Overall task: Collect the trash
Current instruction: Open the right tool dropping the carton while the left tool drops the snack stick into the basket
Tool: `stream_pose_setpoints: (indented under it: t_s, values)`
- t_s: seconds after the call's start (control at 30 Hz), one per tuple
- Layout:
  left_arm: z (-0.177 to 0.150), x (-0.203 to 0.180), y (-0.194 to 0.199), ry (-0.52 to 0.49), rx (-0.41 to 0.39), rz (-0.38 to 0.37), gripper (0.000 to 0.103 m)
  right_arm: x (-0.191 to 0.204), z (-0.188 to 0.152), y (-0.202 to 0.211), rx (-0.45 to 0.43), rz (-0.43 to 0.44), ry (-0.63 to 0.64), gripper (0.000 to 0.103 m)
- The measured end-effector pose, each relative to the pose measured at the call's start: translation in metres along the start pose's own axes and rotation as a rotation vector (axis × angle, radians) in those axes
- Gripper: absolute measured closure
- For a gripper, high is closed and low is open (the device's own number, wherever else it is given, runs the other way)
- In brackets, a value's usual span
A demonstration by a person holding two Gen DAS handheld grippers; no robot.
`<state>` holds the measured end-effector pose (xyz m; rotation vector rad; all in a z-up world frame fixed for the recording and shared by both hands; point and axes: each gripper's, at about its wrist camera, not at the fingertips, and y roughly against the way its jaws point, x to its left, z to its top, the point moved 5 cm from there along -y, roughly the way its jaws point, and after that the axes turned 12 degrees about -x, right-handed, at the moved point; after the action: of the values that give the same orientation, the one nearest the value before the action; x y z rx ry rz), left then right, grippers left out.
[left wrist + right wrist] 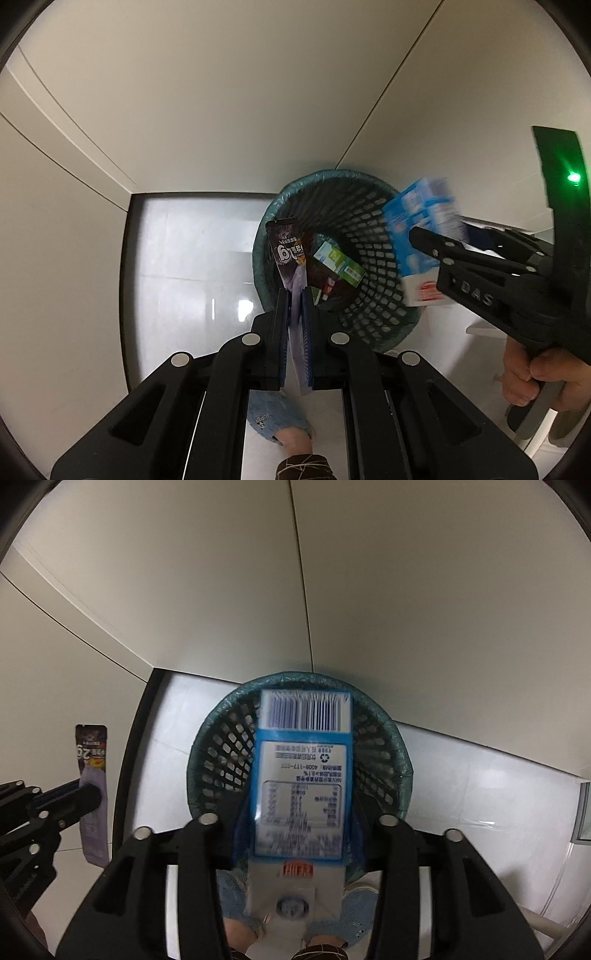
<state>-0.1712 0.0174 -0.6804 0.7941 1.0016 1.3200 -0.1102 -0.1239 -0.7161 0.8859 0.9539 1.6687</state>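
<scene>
The left gripper (295,295) has its two blue-padded fingers (282,332) clenched on a flat purple snack wrapper (286,254), which stands up between them with its dark printed end reaching over the near rim of the wastebasket (373,254). The right gripper (299,805) points almost straight down with a blue-and-white milk carton (301,775) lying lengthwise between its fingers (242,823). The carton is blurred, and a sliver of blue pad shows on either side of it, so I cannot tell whether the pads press on it or stand just clear of it; its barcode end hangs over the mouth of the basket.

Below the grippers, blue slippers (354,919) and a patterned trouser cuff (304,467) show on the pale floor (177,258). In the left wrist view a bare hand (532,373) grips the handle of the right gripper, whose body carries a small green light.

The wastebasket is a black mesh bin with a teal liner folded over its rim. It stands on the floor against the cream wall panels (221,92), close to a corner. At its bottom lie a green-and-white packet (338,264) and some darker, reddish wrappers. A dark skirting strip (129,760) edges the floor on the left.
</scene>
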Motion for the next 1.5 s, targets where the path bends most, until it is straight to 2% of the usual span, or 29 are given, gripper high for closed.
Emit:
stream_pose_setpoints:
  t_s: [0.13, 0.33, 0.7, 1.07, 1.1, 1.17, 1.27, 1.33, 1.5]
  values:
    - [0.0, -0.006, -0.012, -0.008, 0.017, 0.002, 0.097, -0.003, 0.001, 0.009, -0.033, 0.013, 0.001, 0.03]
    - [0.006, -0.022, -0.027, -0.004, 0.029, -0.004, 0.097, -0.028, 0.003, 0.029, -0.084, -0.03, 0.009, 0.016]
    - [0.002, -0.064, -0.076, -0.048, 0.067, -0.035, 0.097, -0.088, -0.005, 0.041, -0.094, -0.058, -0.052, 0.014]
    - [-0.019, -0.078, -0.122, -0.032, 0.1, -0.026, 0.093, -0.112, -0.033, 0.022, -0.06, -0.055, -0.082, 0.014]
    - [-0.02, -0.078, -0.123, -0.036, 0.105, -0.021, 0.09, -0.113, -0.034, 0.022, -0.058, -0.053, -0.08, 0.014]
    - [-0.022, -0.079, -0.124, -0.042, 0.106, -0.015, 0.07, -0.111, -0.035, 0.022, -0.056, -0.051, -0.079, 0.014]
    - [-0.02, -0.077, -0.12, -0.038, 0.097, -0.006, 0.058, -0.108, -0.032, 0.024, -0.058, -0.046, -0.076, 0.014]
    - [-0.017, -0.073, -0.116, -0.034, 0.087, 0.004, 0.046, -0.106, -0.028, 0.025, -0.064, -0.044, -0.078, 0.014]
    - [-0.007, -0.066, -0.103, -0.02, 0.058, 0.016, 0.026, -0.105, -0.013, 0.032, -0.089, -0.045, -0.073, 0.012]
